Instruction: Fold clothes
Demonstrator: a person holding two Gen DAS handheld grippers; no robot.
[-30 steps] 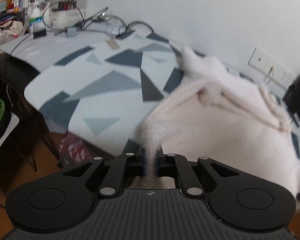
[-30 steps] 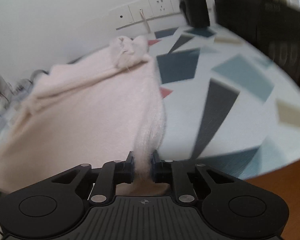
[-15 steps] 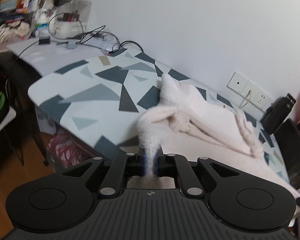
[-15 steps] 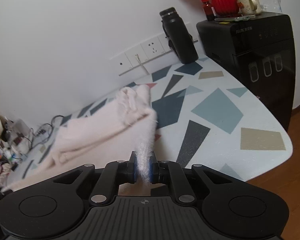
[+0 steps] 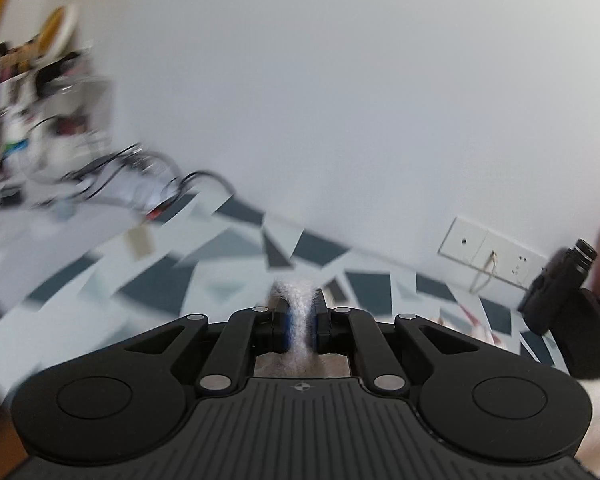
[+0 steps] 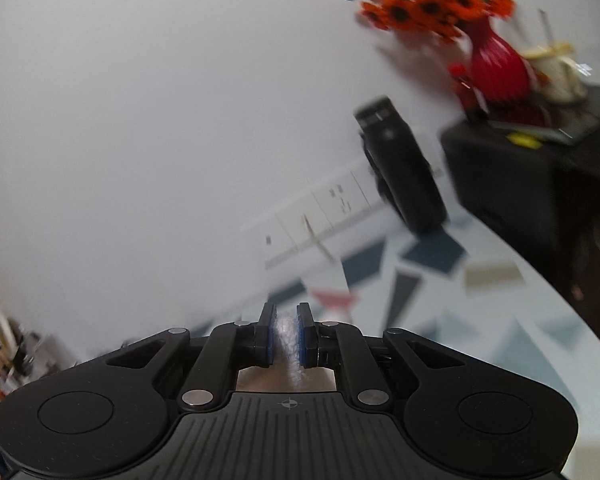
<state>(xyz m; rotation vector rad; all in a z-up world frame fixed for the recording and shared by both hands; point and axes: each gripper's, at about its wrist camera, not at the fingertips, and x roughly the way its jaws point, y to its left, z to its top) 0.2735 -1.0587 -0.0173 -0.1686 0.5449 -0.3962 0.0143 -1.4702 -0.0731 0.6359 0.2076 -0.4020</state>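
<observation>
A white wall backs the white table (image 5: 236, 276) with grey geometric shapes. The fluffy pale-pink garment (image 5: 298, 316) is raised above the table, pinched between narrowly closed fingers of the left gripper (image 5: 299, 316) and the right gripper (image 6: 286, 334). A black cylindrical device (image 6: 404, 176) stands near the white wall sockets (image 6: 320, 216).

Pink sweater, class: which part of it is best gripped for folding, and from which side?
By its edge, coming in level from the table's front. The pink sweater is thin, limp knit, so only a pinched edge gives hold. The left hand-held gripper and right hand-held gripper each clamp a tuft that way, two spread points keeping it flat.
</observation>
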